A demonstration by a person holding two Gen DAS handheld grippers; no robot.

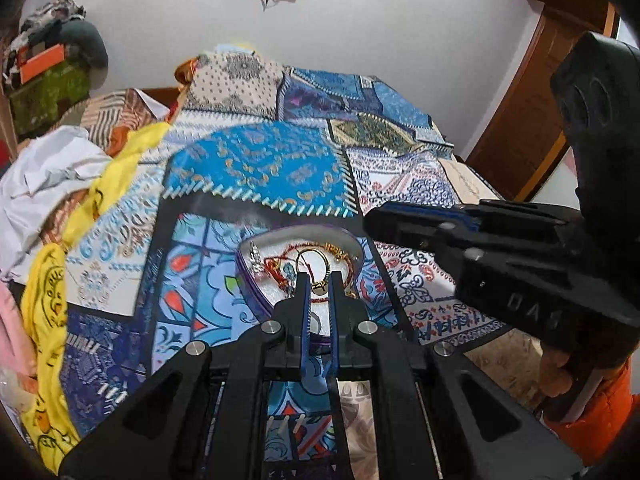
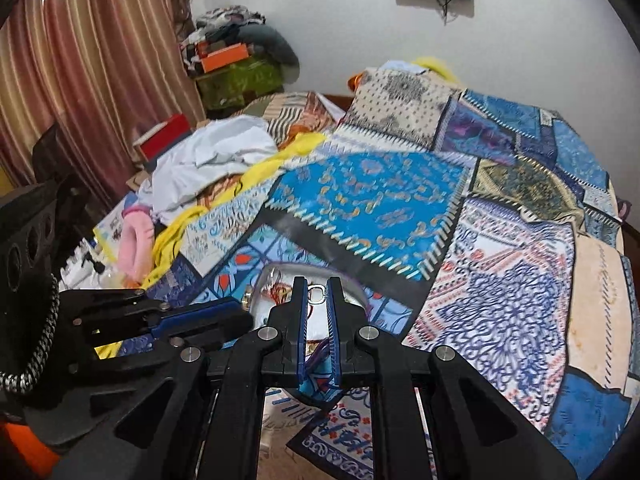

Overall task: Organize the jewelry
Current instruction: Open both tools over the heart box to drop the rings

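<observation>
A heart-shaped jewelry box [image 1: 256, 280] with a purple rim and white lining lies on the patchwork bedspread. It holds a gold bangle [image 1: 316, 258], red bead strings [image 1: 276, 266] and a silver piece [image 1: 255, 258]. My left gripper [image 1: 320, 284] hovers over the box, its jaws narrowly apart around the bangle's clasp. My right gripper [image 2: 318, 294] is over the same box [image 2: 360, 298], its jaws narrowly apart with a silver ring [image 2: 317, 294] between the tips. In the left wrist view the right gripper [image 1: 372, 224] comes in from the right.
The bed is covered by a blue patchwork spread [image 1: 260, 168]. Yellow and white cloths [image 1: 60, 184] are piled on the left side. A pink item [image 2: 136, 240] and small bottles lie by the bed's left edge. A wooden door [image 1: 540, 92] stands at the right.
</observation>
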